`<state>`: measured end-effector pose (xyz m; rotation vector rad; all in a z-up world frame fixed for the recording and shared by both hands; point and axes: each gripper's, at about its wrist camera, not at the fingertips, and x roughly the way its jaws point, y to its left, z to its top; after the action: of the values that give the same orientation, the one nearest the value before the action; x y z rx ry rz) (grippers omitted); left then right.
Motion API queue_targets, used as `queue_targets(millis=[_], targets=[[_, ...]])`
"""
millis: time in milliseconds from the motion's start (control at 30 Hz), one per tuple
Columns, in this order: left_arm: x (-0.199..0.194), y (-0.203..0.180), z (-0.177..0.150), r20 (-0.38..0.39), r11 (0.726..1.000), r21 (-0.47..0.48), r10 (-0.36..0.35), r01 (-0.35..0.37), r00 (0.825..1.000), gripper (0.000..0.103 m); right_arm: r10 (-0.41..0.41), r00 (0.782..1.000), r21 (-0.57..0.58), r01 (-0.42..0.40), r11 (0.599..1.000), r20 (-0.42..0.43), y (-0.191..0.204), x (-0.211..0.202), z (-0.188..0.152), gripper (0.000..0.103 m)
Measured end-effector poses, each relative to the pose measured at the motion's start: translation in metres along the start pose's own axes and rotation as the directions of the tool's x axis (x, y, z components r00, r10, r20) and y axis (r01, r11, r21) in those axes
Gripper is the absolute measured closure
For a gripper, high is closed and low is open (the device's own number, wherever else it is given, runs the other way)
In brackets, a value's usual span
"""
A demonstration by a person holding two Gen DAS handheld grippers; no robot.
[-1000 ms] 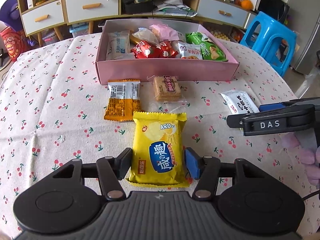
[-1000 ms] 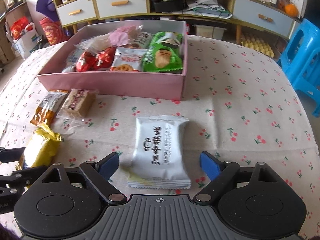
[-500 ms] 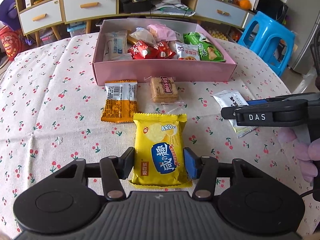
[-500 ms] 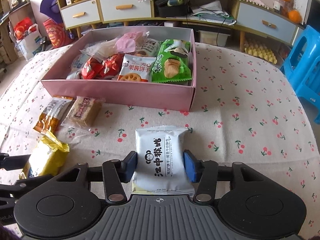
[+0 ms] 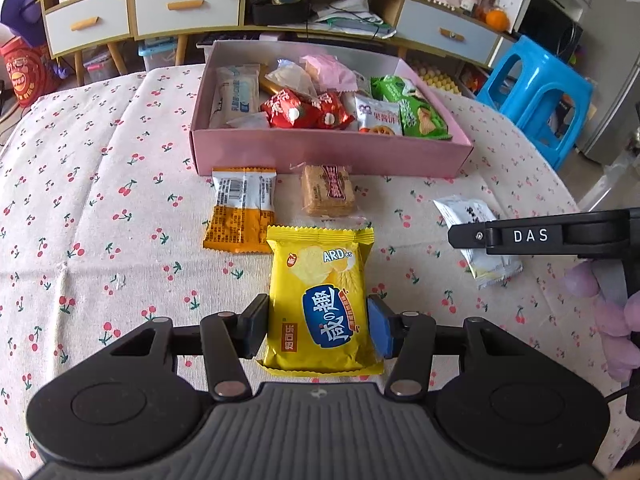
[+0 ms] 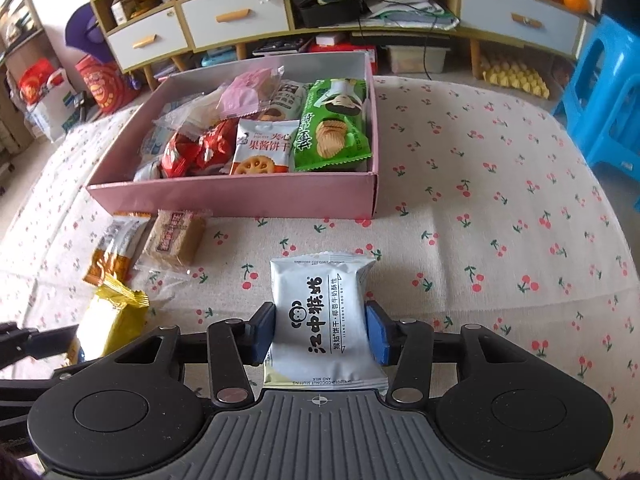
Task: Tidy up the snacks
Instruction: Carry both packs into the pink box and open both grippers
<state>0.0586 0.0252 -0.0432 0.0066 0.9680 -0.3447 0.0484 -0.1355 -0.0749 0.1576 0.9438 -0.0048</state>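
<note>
The yellow snack bag [image 5: 320, 300] is pinched by the left hand-held gripper [image 5: 318, 326] and the white snack bag [image 6: 322, 320] by the right hand-held gripper [image 6: 320, 330], both pointing lengthwise at the pink box [image 5: 328, 152] on the cherry-cloth counter [image 5: 100, 208].

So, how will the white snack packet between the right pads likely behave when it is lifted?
The white snack packet looks puffy and small, so probably light. Its glossy wrapper may slip or crumple, since the right hand-held gripper pinches only its sides. The biscuit inside could crack if squeezed harder.
</note>
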Motion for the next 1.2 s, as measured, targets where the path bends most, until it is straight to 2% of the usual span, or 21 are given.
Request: queue_targets(millis=[267,467,600,767,900,1067,1200], targets=[[-0.013,0.002,0.013,0.049,0.999,-0.031,-0.014,0.015,0.999,0.055,0.074,0.997,0.124,-0.072,0.99,-0.01,-0.009,-0.013,0.01,0.056],[-0.018,0.005,0.028,0.099,0.995,-0.098,0.007,0.003,0.995,0.055,0.132,0.99,0.213,-0.138,0.967,0.043,-0.012,-0.024,0.027,0.056],[-0.015,0.008,0.05,0.124,0.994,-0.105,0.028,-0.015,0.992,0.055,0.17,0.983,0.257,-0.182,0.949,0.068,-0.014,-0.022,0.046,0.056],[-0.001,0.016,0.078,0.211,0.994,-0.109,0.053,-0.031,0.976,0.055,0.194,0.967,0.247,-0.231,0.941,0.164,-0.012,-0.012,0.073,0.056],[0.018,0.022,0.087,0.27,0.993,-0.118,0.064,-0.033,0.961,0.055,0.211,0.954,0.247,-0.262,0.933,0.214,-0.014,0.005,0.084,0.056],[0.043,0.032,0.09,0.284,0.99,-0.126,0.095,-0.061,0.954,0.055,0.228,0.942,0.216,-0.283,0.934,0.248,-0.015,0.027,0.088,0.056],[0.05,0.037,0.086,0.286,0.988,-0.126,0.118,-0.085,0.951,0.055,0.225,0.941,0.17,-0.272,0.947,0.252,-0.01,0.04,0.089,0.056]])
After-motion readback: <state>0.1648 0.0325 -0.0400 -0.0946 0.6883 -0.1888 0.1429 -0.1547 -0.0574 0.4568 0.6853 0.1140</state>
